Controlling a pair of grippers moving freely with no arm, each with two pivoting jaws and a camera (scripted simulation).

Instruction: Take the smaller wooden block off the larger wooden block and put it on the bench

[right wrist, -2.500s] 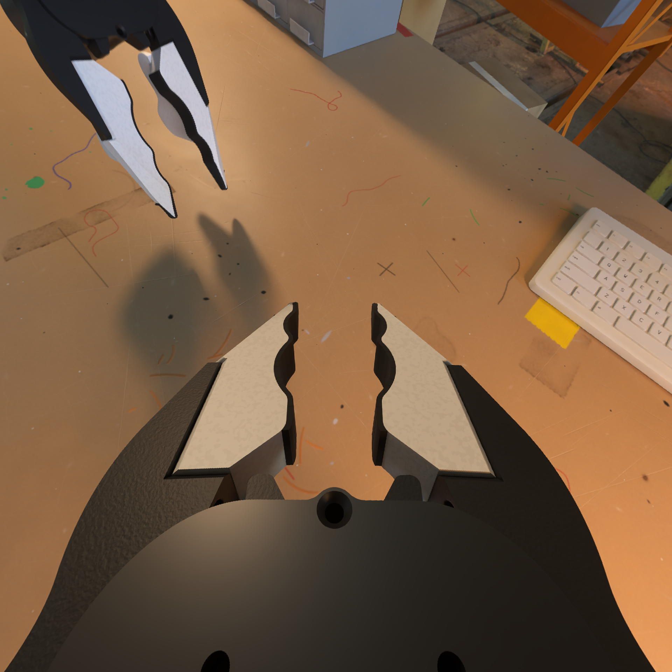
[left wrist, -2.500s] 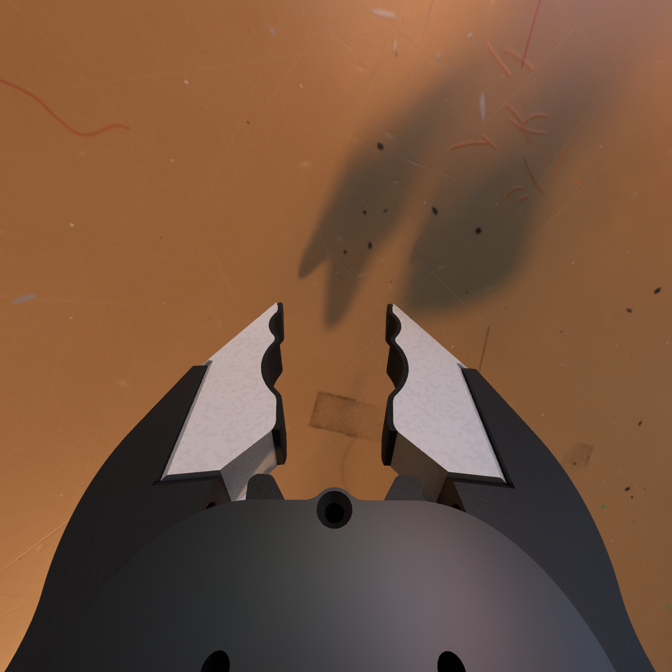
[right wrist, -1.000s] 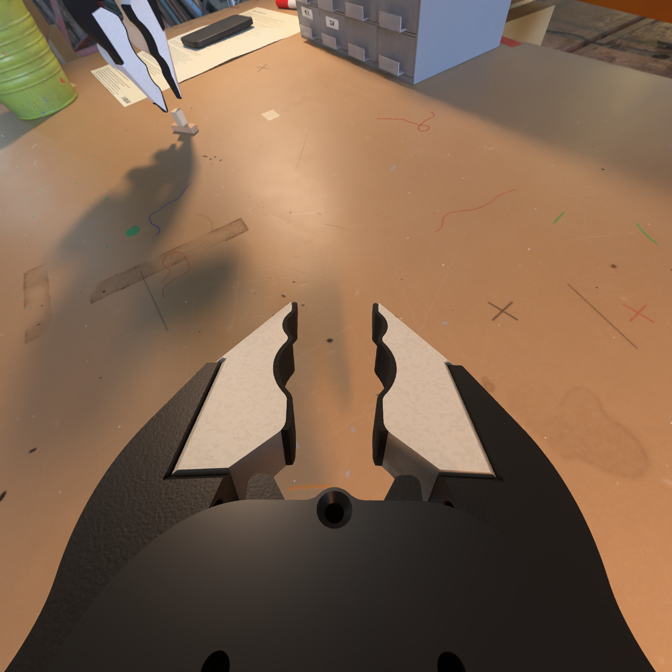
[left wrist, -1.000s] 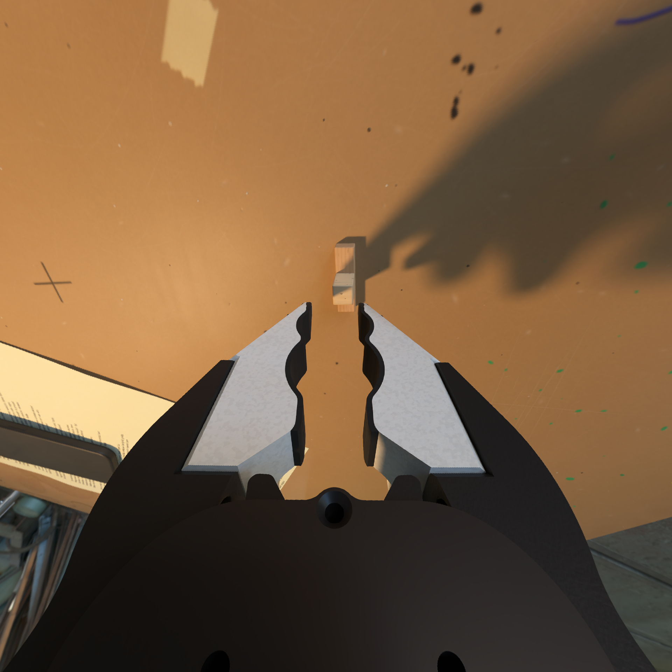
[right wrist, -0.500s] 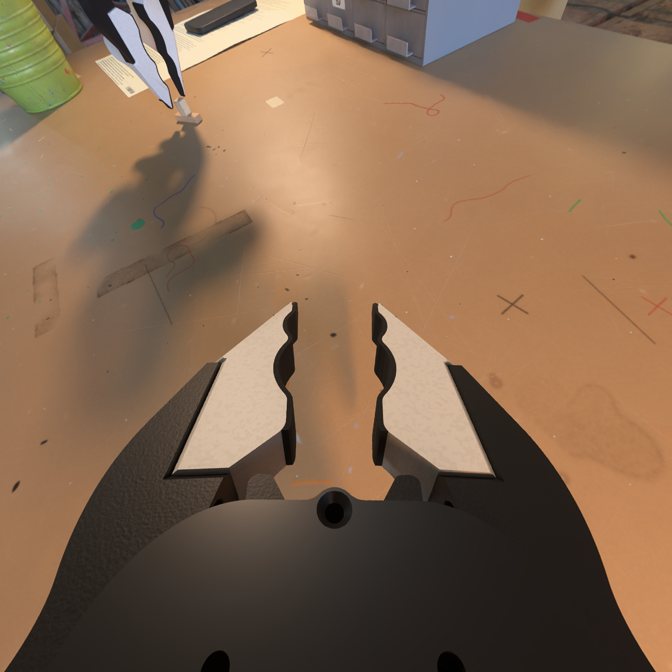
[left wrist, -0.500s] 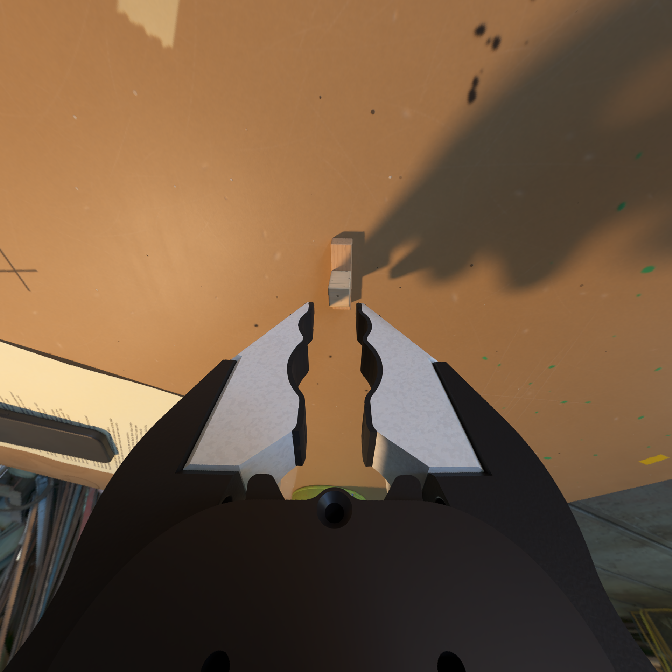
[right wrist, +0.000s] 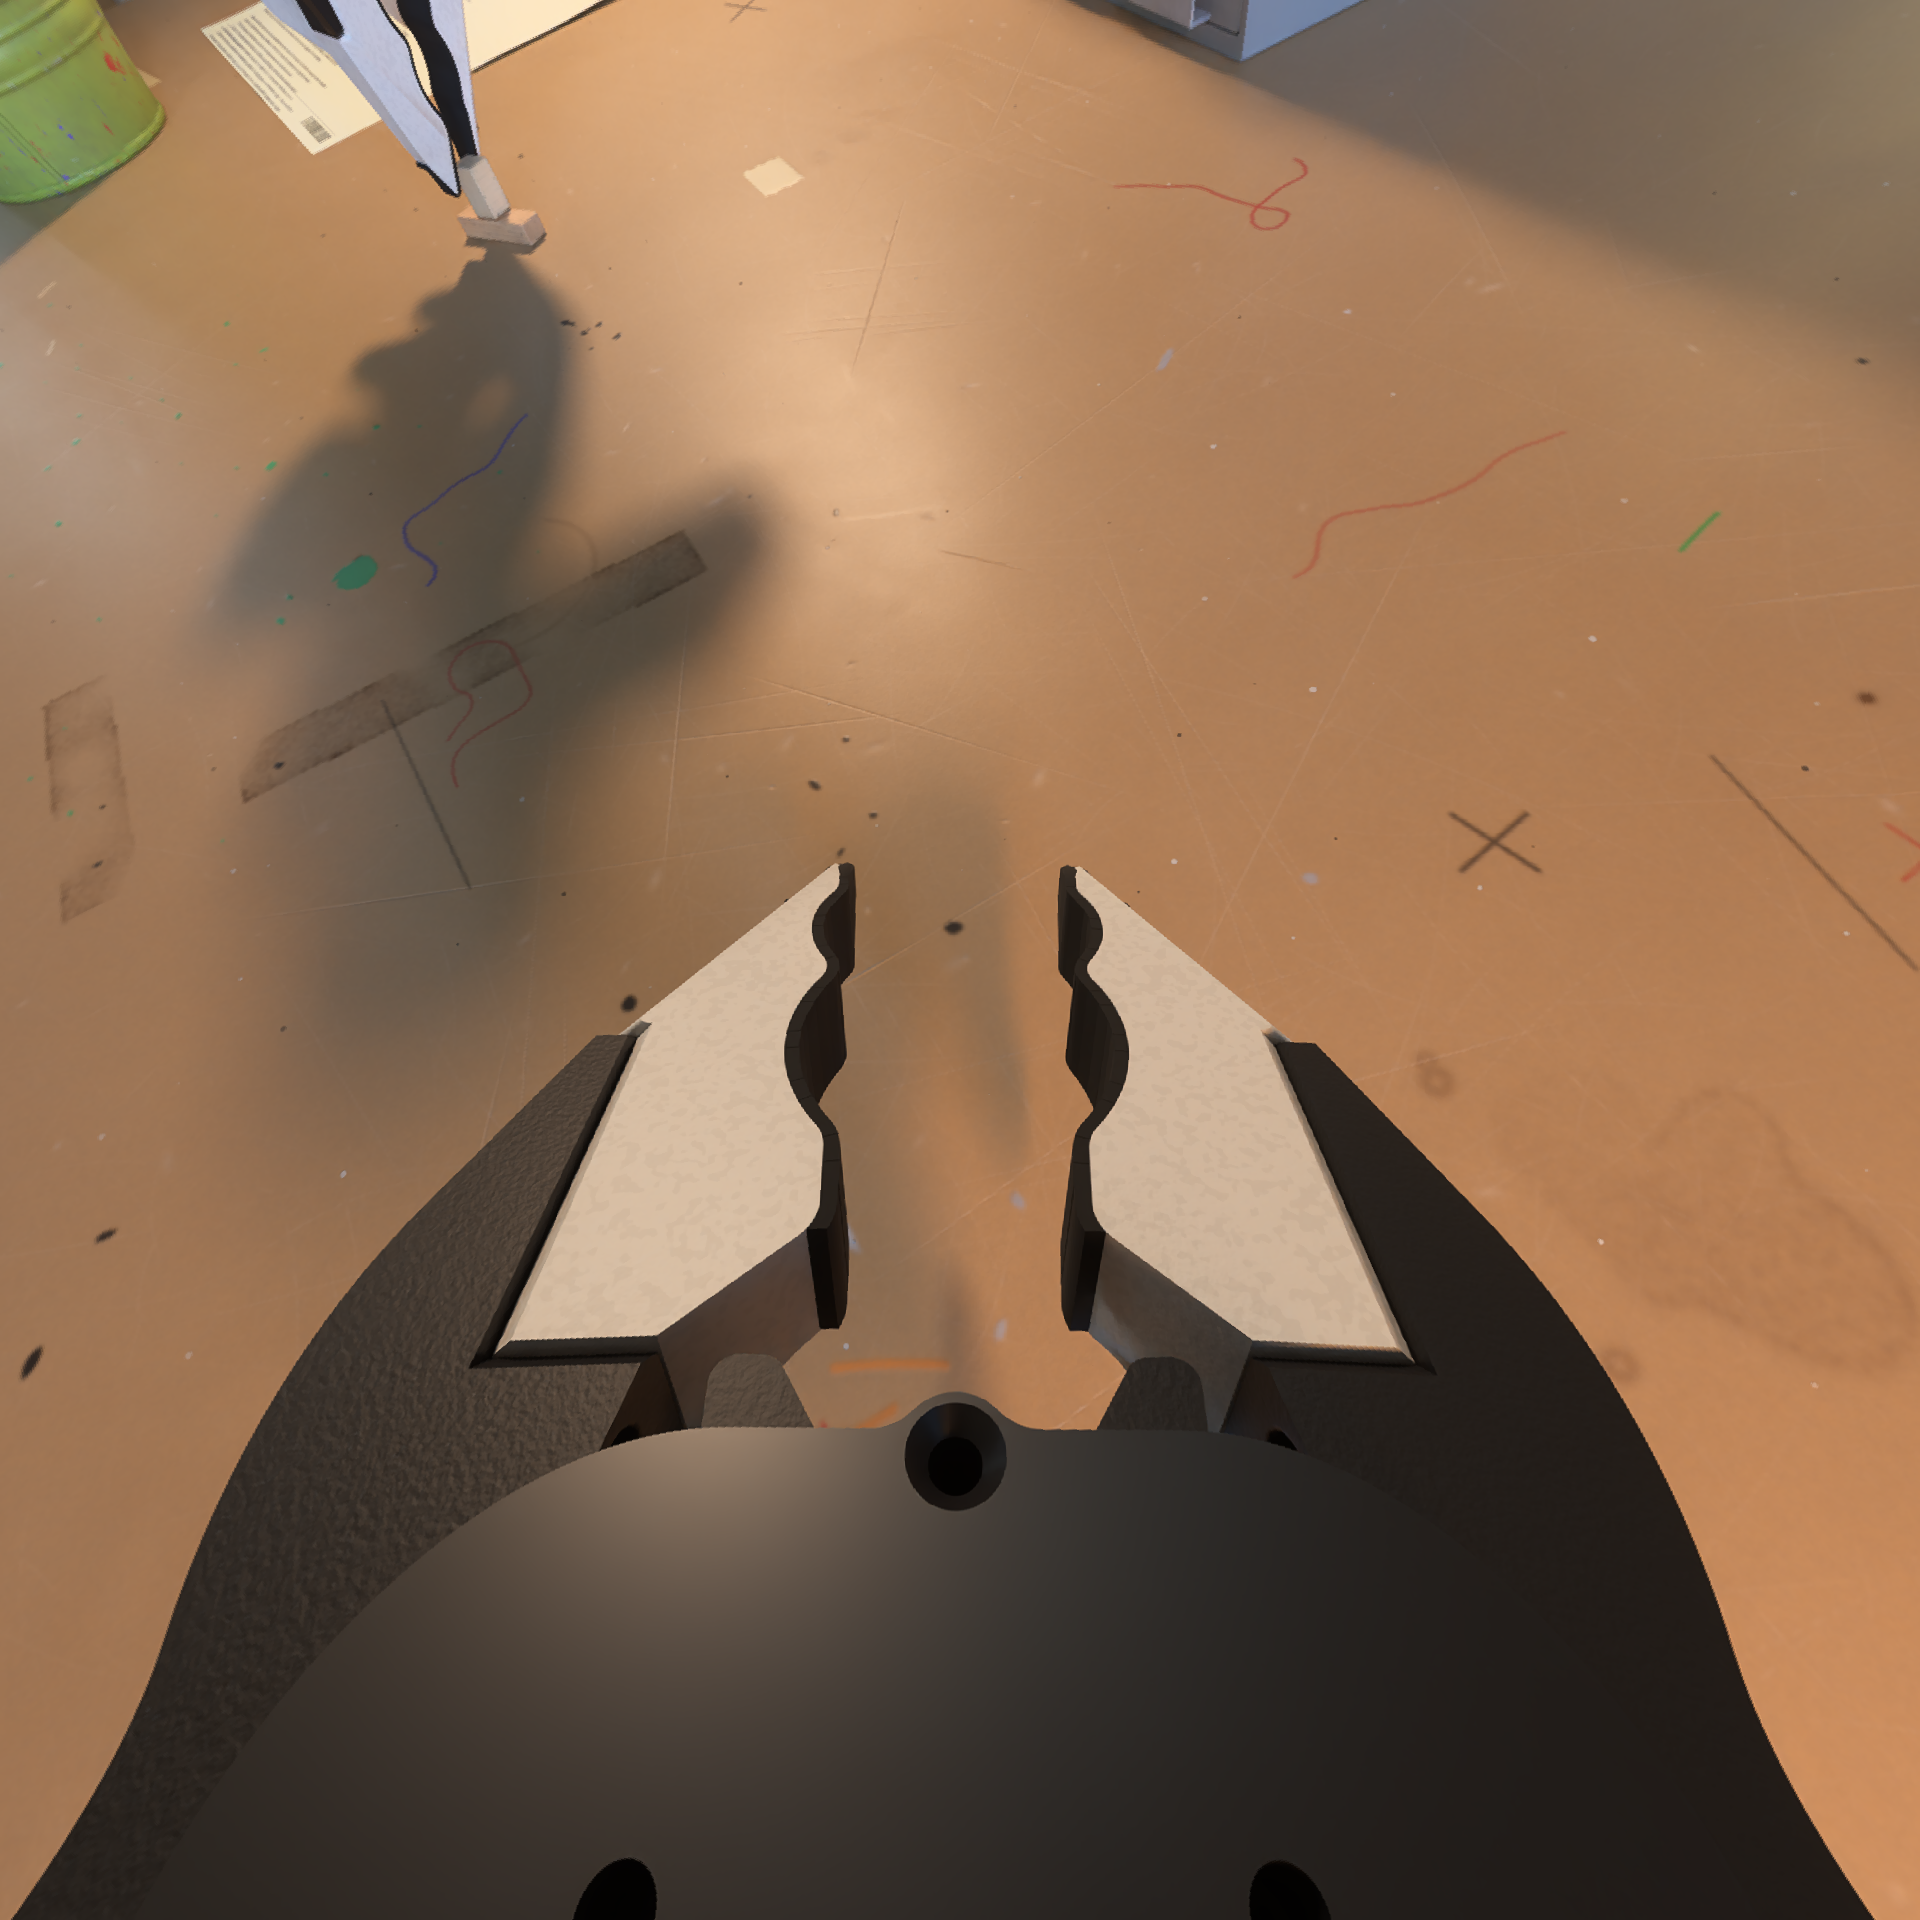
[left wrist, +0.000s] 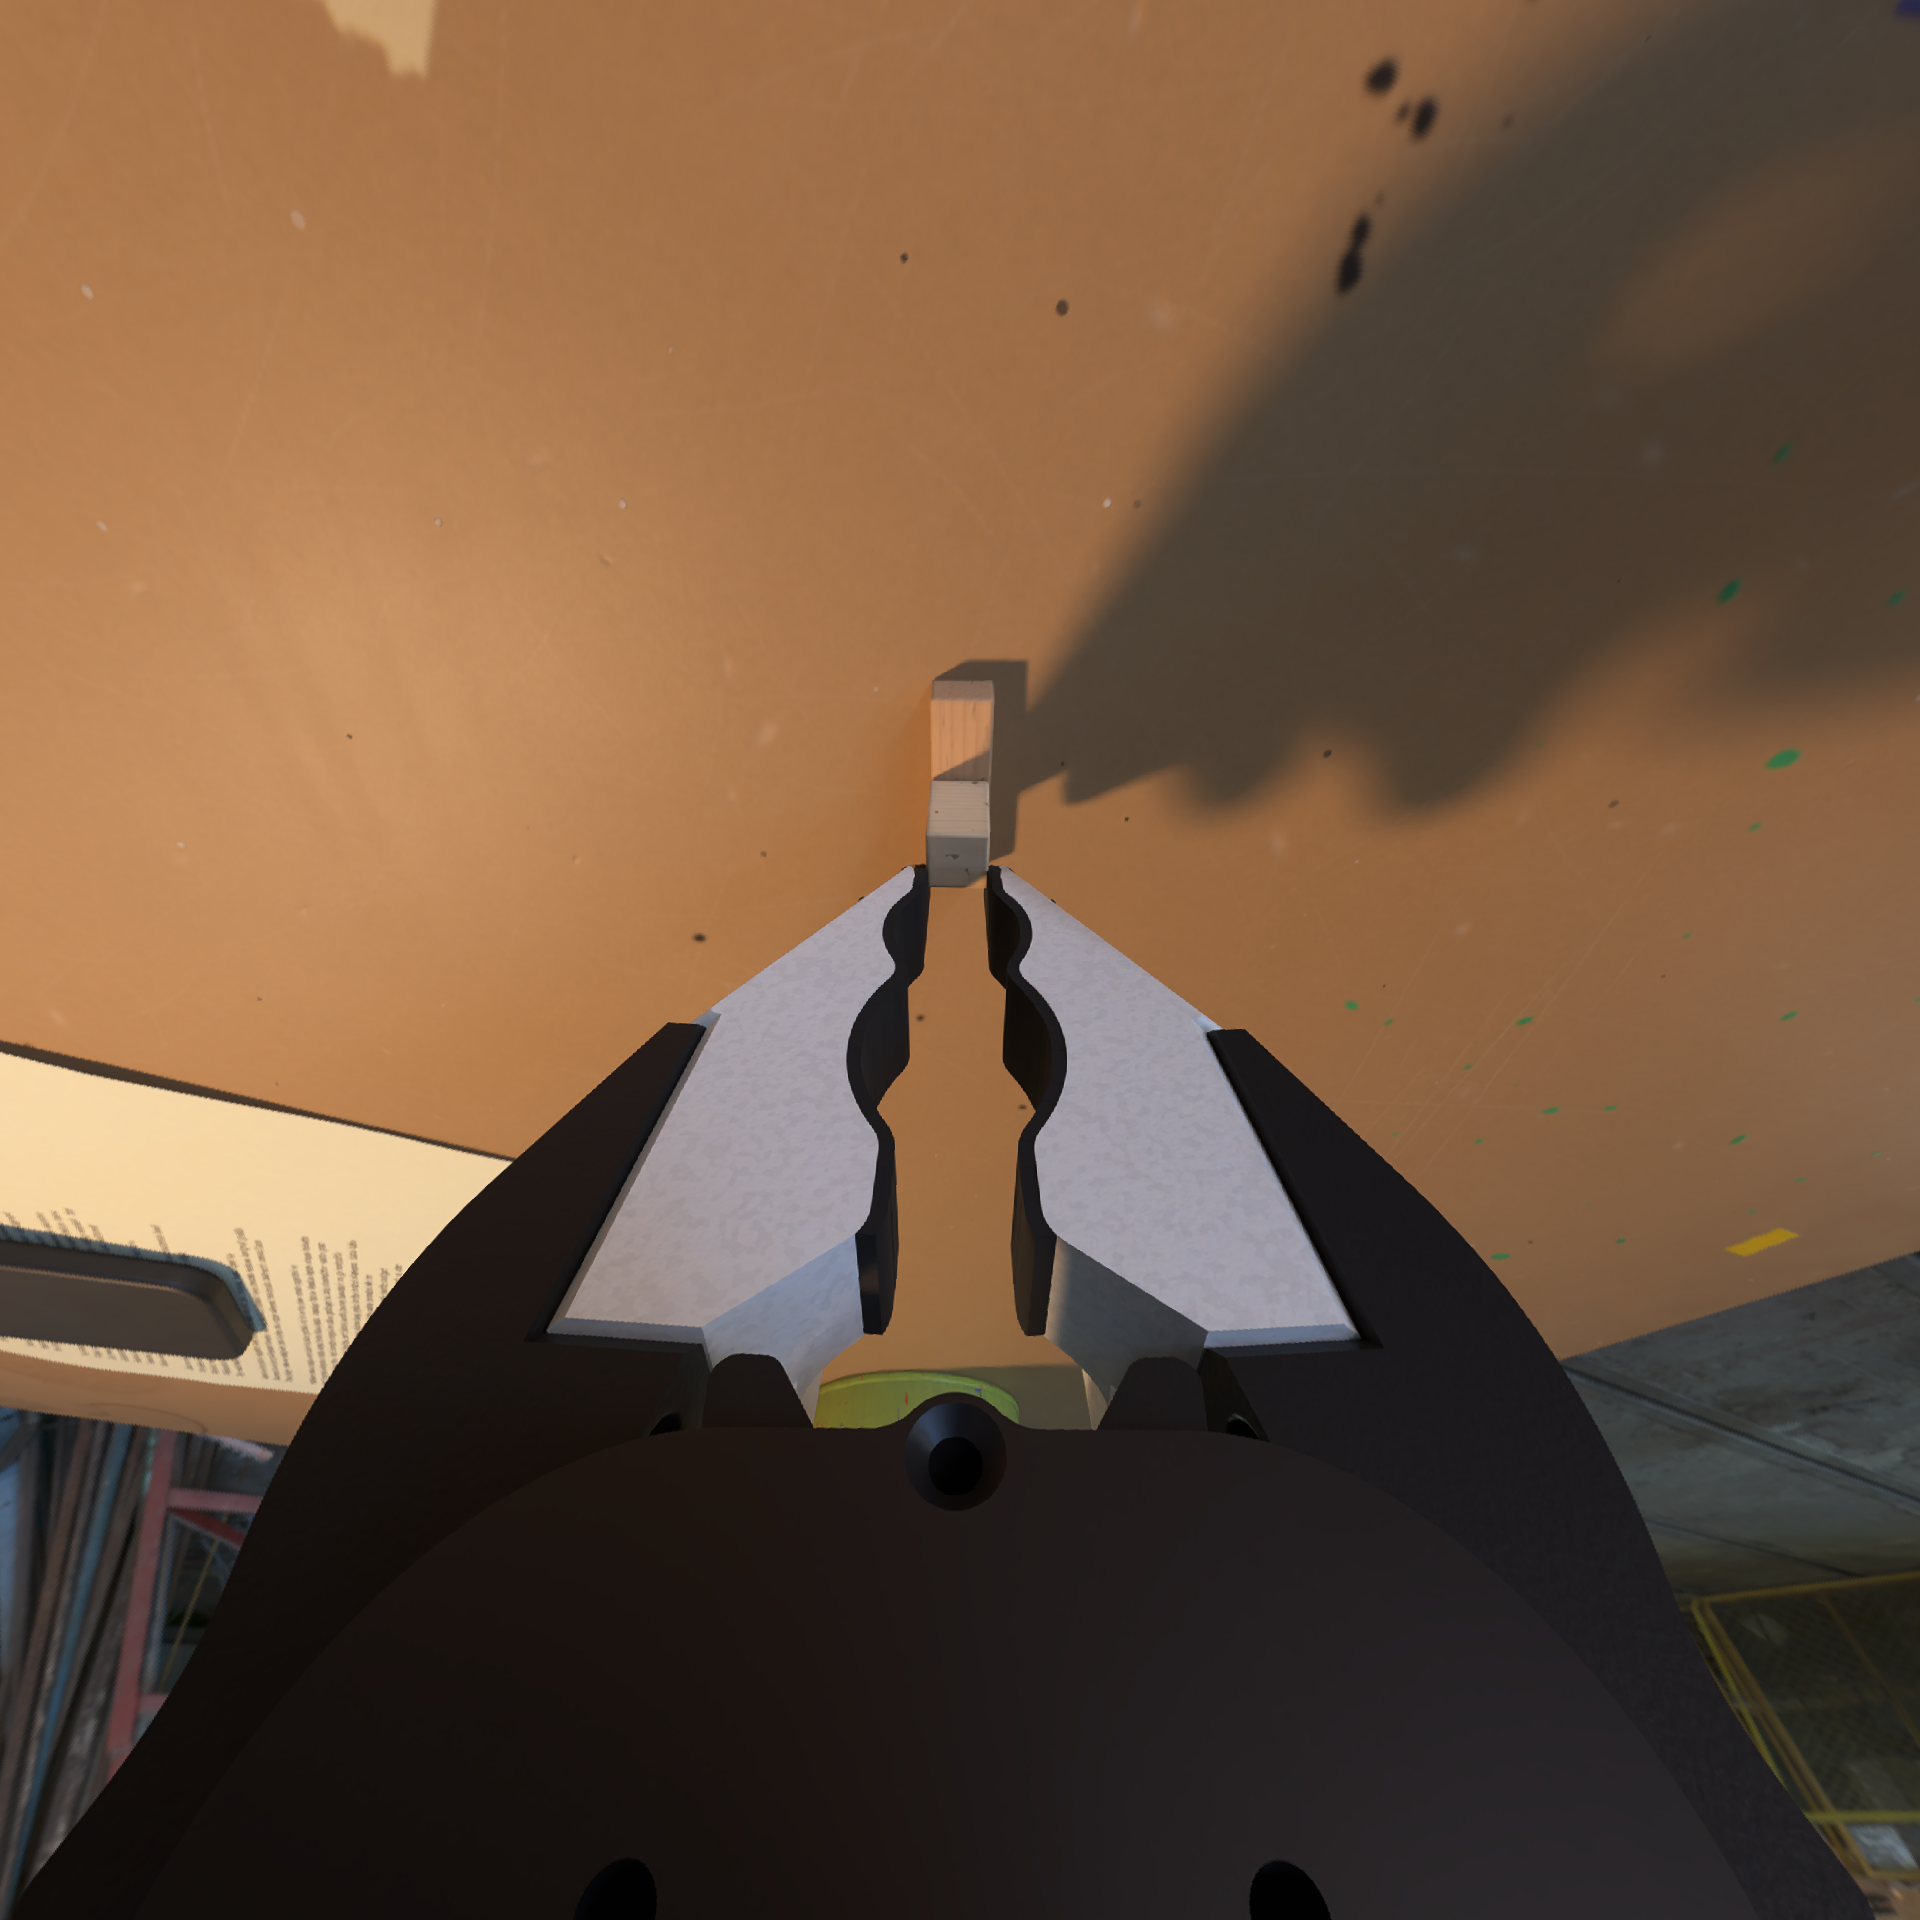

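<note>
The smaller wooden block (left wrist: pixel 958 837) is pale and stands upright on the flat, tan larger wooden block (left wrist: pixel 962 727) on the orange-brown bench (left wrist: pixel 520 520). My left gripper (left wrist: pixel 954 875) points down at it, and its narrowed fingertips pinch only the top end of the small block. In the right wrist view the left gripper (right wrist: pixel 453 171) is at the far left, on the small block (right wrist: pixel 486 189), which rests on the larger block (right wrist: pixel 509 229). My right gripper (right wrist: pixel 956 873) is open and empty, low over the bench, far from the blocks.
A green bucket (right wrist: pixel 62 104) and a printed paper sheet (right wrist: pixel 281 94) lie behind the blocks. A dark flat object (left wrist: pixel 114 1304) rests on the paper (left wrist: pixel 208 1174). A grey drawer cabinet (right wrist: pixel 1247 21) stands at the back. The bench edge (left wrist: pixel 1662 1320) is near the left gripper.
My left gripper has moved down onto the small block and its fingers have narrowed onto its top. My right gripper has shifted slightly forward and stays open.
</note>
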